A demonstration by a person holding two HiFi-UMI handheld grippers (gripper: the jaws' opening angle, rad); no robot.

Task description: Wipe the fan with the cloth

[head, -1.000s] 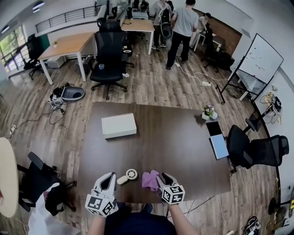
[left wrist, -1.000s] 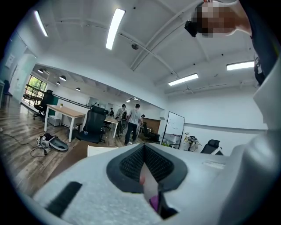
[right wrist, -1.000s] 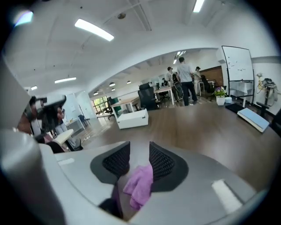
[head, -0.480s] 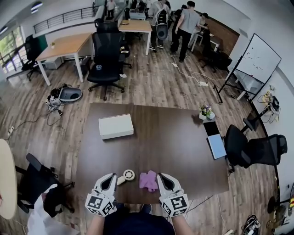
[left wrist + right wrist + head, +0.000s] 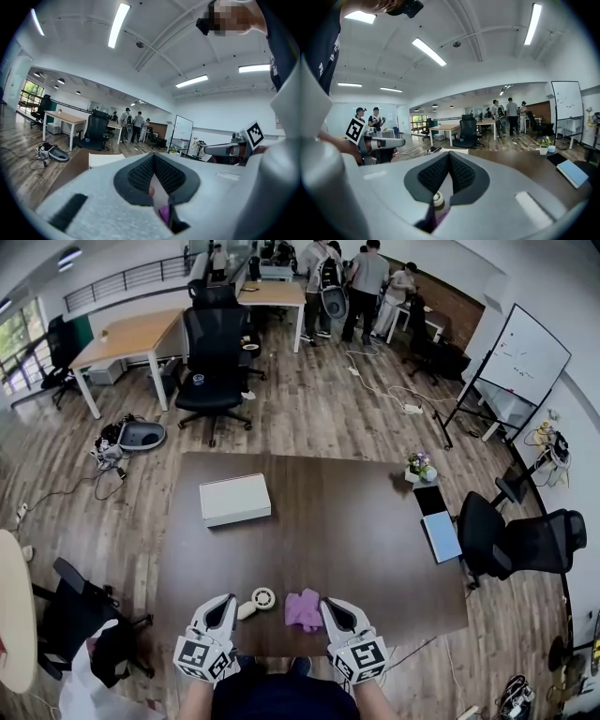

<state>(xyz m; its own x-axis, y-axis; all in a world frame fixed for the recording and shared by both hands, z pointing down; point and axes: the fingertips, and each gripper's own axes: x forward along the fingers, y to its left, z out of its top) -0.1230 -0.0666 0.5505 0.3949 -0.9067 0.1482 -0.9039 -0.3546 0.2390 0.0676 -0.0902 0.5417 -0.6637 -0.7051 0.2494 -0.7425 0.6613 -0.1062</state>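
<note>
Grippers first, at the near edge of the tabletop: my left gripper (image 5: 223, 602) and my right gripper (image 5: 331, 606) each have their jaws pressed together, with nothing between them. The purple cloth (image 5: 304, 608) lies crumpled on the tabletop between the two. It is just beside the right gripper's tips and is not held. The small round white fan (image 5: 263, 598) lies flat just left of the cloth, near the left gripper. Farther off, toward the far left corner, sits a flat white box (image 5: 234, 499). A pale blue pad (image 5: 446, 538) lies along the right edge, and a small potted plant (image 5: 417, 465) stands by the far right corner.
</note>
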